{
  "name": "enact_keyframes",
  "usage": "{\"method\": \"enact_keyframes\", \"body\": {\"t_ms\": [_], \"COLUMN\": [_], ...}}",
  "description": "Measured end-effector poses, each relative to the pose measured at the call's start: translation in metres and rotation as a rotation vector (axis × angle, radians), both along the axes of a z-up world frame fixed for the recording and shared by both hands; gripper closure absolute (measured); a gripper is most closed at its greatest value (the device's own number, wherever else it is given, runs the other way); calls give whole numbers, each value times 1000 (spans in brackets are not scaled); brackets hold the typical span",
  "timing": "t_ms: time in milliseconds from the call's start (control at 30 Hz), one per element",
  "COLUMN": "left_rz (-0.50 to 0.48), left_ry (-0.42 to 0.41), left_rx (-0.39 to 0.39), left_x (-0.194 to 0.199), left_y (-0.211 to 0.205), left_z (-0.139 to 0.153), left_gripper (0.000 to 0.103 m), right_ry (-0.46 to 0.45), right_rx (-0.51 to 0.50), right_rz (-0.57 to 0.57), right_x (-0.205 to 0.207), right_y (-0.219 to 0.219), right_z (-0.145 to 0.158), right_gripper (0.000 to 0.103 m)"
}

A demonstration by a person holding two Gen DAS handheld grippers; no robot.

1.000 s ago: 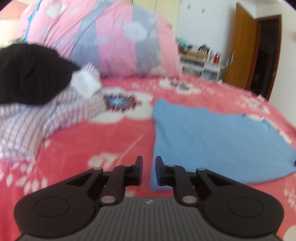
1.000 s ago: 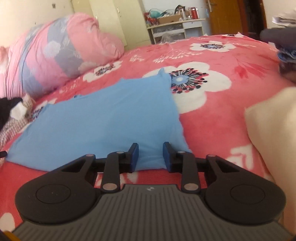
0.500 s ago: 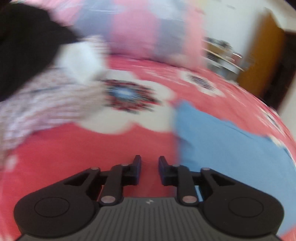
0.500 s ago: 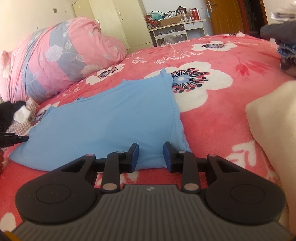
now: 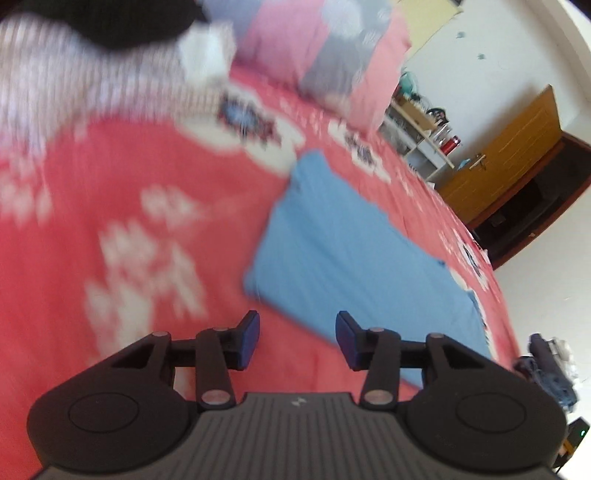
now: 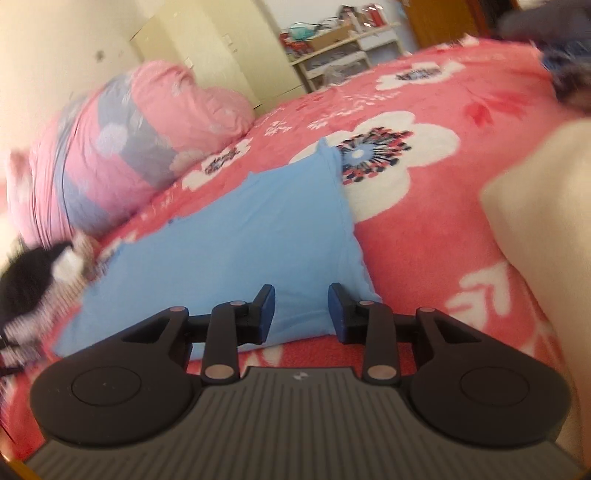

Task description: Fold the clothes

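The blue garment [image 6: 236, 240] is lying flat on the red floral bedspread [image 6: 424, 240], spread out smooth, one pointed corner reaching toward a big white flower print. From the left wrist view the same blue garment [image 5: 351, 258] is stretching away to the right across the bedspread [image 5: 129, 192], and the picture is tilting and blurring.

The right gripper [image 6: 301, 308] is hovering over the garment's near edge, its blue-padded fingers [image 6: 266, 308] standing apart with only cloth showing below the gap; the jaws have just been opening a little, and nothing is being pinched between them. The left gripper [image 5: 294, 340] is hanging just short of the garment's near corner, over bare bedspread, and its fingers [image 5: 248, 339] are spreading wide, the jaws having just been opening, with nothing caught between the pads.

Moving outward: a heap of striped cloth [image 5: 74, 81] with a black garment [image 5: 122, 22] on top is sitting at the far left. Behind it a pink and grey quilt bundle [image 6: 122, 155] is piling up against the wall. A cream-coloured fabric [image 6: 539, 229] is filling the right edge of the right wrist view. Beyond the bed, a white shelf unit [image 6: 332, 48] is holding clutter, and a wooden door [image 5: 506, 155] is standing open.
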State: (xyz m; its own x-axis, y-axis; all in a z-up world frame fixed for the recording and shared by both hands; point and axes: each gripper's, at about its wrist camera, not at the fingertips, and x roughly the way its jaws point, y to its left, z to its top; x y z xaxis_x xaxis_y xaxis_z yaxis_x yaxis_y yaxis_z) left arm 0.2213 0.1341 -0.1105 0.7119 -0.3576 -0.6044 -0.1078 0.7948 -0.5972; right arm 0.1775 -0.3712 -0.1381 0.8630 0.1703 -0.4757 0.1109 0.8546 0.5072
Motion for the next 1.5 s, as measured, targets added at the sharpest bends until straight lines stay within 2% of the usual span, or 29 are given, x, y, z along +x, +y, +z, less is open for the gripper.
{"method": "enact_keyframes", "body": {"t_ms": [67, 133, 200, 300, 467, 533, 600, 667, 767, 933, 1000, 1200, 1300, 1500], "left_rz": [43, 74, 85, 105, 126, 133, 144, 147, 143, 145, 156, 201, 193, 202], "left_ry": [-18, -32, -26, -10, -1, -5, -6, -14, -36, -62, -61, -94, -112, -145], "left_rx": [-36, -77, -120, -168, -156, -143, -141, -145, -130, -72, -61, -118, -113, -134], "left_x": [0, 3, 10, 24, 40, 44, 47, 48, 50, 47, 46, 31, 16, -34], "left_y": [-1, -1, 2, 6, 6, 4, 4, 4, 1, -7, -8, 0, 0, 4], "left_z": [-7, -12, -16, -19, -25, -29, -33, -36, -39, -34, -30, -10, 3, 24], "left_gripper": [54, 47, 46, 49, 67, 82, 90, 94, 95, 99, 100, 100, 100, 100], "right_ry": [10, 44, 97, 121, 155, 160, 162, 157, 141, 126, 112, 43, 21, 9], "right_rx": [67, 149, 239, 278, 363, 369, 376, 385, 401, 381, 382, 362, 346, 342], "right_rz": [-14, -8, -5, -44, -144, -168, -188, -209, -245, -266, -258, -231, -217, -207], "right_x": [-17, -32, -44, -45, -17, -4, 9, 18, 27, 37, 37, 23, 11, -29], "right_y": [2, 6, 11, 10, -5, -11, -16, -20, -26, -31, -32, -31, -31, -26], "right_z": [5, 5, -1, -5, -12, -15, -17, -19, -23, -30, -30, -3, 12, 30], "right_gripper": [62, 57, 55, 55, 55, 55, 56, 57, 64, 90, 95, 99, 100, 100]}}
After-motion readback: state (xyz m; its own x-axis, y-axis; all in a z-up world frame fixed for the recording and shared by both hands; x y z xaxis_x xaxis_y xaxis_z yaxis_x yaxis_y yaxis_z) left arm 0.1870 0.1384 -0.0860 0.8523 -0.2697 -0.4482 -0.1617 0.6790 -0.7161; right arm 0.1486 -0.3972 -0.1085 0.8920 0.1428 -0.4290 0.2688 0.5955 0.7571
